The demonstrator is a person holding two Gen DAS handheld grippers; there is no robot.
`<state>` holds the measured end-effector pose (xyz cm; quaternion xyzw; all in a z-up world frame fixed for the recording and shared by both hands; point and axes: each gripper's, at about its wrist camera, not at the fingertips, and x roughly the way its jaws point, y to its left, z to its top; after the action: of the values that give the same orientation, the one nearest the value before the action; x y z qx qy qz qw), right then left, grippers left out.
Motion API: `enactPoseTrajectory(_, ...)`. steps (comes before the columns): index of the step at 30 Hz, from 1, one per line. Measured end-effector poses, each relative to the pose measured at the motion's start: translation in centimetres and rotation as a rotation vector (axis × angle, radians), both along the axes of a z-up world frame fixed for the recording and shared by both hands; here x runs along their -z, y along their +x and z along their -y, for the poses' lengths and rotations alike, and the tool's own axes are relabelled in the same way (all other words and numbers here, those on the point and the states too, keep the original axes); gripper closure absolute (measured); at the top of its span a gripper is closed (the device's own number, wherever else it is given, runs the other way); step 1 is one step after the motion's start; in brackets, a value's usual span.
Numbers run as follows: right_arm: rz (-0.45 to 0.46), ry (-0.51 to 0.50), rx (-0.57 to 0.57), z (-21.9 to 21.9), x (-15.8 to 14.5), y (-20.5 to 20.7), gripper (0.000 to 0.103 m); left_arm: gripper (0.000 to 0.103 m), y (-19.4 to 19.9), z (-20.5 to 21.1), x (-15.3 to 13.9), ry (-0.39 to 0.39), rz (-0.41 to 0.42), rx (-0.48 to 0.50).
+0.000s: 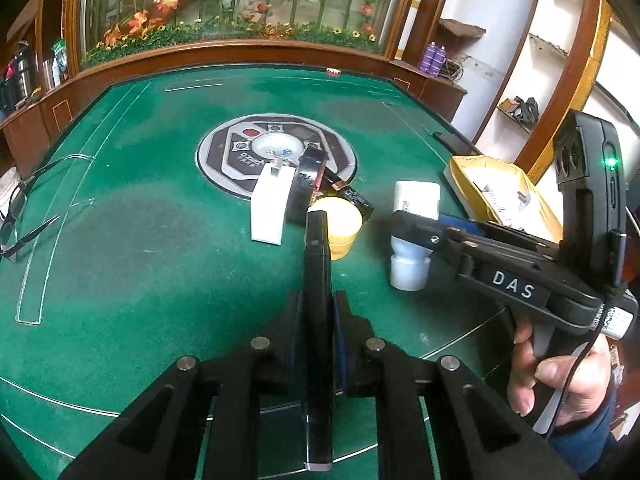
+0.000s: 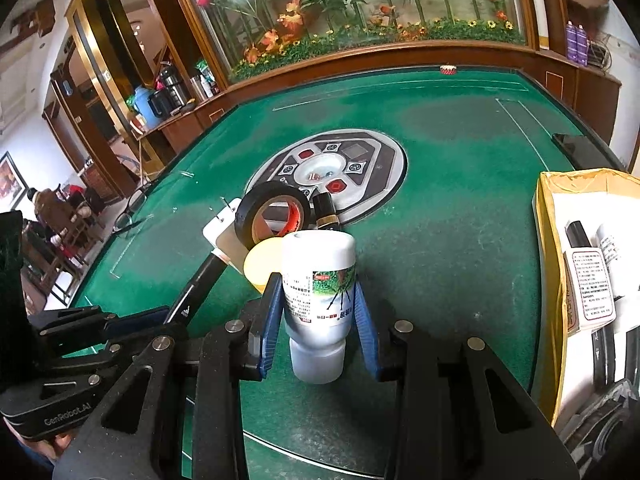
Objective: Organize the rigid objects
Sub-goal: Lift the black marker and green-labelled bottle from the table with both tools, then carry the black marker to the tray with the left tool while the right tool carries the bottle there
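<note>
My left gripper (image 1: pixel 318 320) is shut on a black marker (image 1: pixel 317 264), which sticks out forward over the green table (image 1: pixel 140 272). Just past its tip stand a yellow cup (image 1: pixel 340 220), a white charger plug (image 1: pixel 270 212), a black tape roll (image 1: pixel 306 188) and a small dark tube (image 1: pixel 354 196). My right gripper (image 2: pixel 319 320) is shut on a white bottle (image 2: pixel 318 280), cap downward, with its blue pads (image 2: pixel 270 320) pressing both sides. In the left wrist view the white bottle (image 1: pixel 412 264) sits to the right in the right gripper (image 1: pixel 416 222).
A yellow cardboard box (image 2: pixel 546 240) at the right edge holds a black pen (image 2: pixel 578 234) and a labelled packet (image 2: pixel 592 288). Glasses (image 1: pixel 16 216) lie at the far left. A dark phone (image 2: pixel 580 148) lies behind the box. A round control panel (image 2: pixel 332 172) marks the table's centre.
</note>
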<state>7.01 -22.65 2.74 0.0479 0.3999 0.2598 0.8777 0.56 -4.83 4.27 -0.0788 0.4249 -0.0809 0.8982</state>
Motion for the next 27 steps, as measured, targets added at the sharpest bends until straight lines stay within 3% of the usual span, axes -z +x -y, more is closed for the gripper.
enactPoseTrajectory(17, 0.096, 0.075, 0.002, 1.4, -1.4, -2.0, 0.069, 0.089, -0.8, 1.0, -1.6, -0.033, 0.046, 0.021)
enactPoseTrajectory(27, 0.117, 0.197, 0.091, 5.8, -2.5, -5.7, 0.069, 0.089, 0.3, 3.5, -3.0, -0.055, 0.067, 0.106)
